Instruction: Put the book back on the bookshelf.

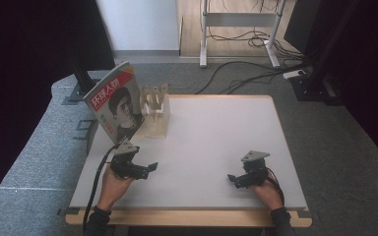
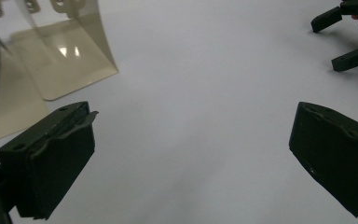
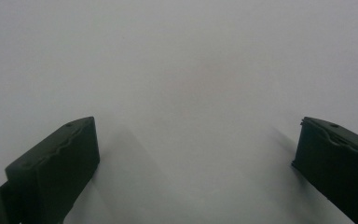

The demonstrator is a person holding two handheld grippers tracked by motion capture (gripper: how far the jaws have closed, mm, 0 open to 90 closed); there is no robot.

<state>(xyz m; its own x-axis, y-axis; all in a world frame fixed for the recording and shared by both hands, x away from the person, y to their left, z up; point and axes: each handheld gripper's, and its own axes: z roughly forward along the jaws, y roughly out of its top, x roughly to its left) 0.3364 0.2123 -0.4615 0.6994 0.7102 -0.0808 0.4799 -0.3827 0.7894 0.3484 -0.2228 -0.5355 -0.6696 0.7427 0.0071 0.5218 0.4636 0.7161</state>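
The table top [image 1: 211, 142] is a smooth, matt white sheet, edged along the person's side by a pale wooden strip [image 1: 187, 216]. At its far left corner a magazine [image 1: 115, 101] shows a glossy printed paper cover. Just right of the magazine, the rack [image 1: 157, 114] looks like pale, semi-clear plastic with a sheen that catches the light [image 2: 67, 49]. The left gripper [image 2: 191, 154] and right gripper [image 3: 196, 163] have matt black plastic-looking jaws. Around the table, the floor [image 1: 39, 157] is rough grey carpet.

A red-and-white magazine [image 1: 115, 101] (portrait cover) leans on a beige rack [image 1: 158, 114] atop the white table [image 1: 216, 142].
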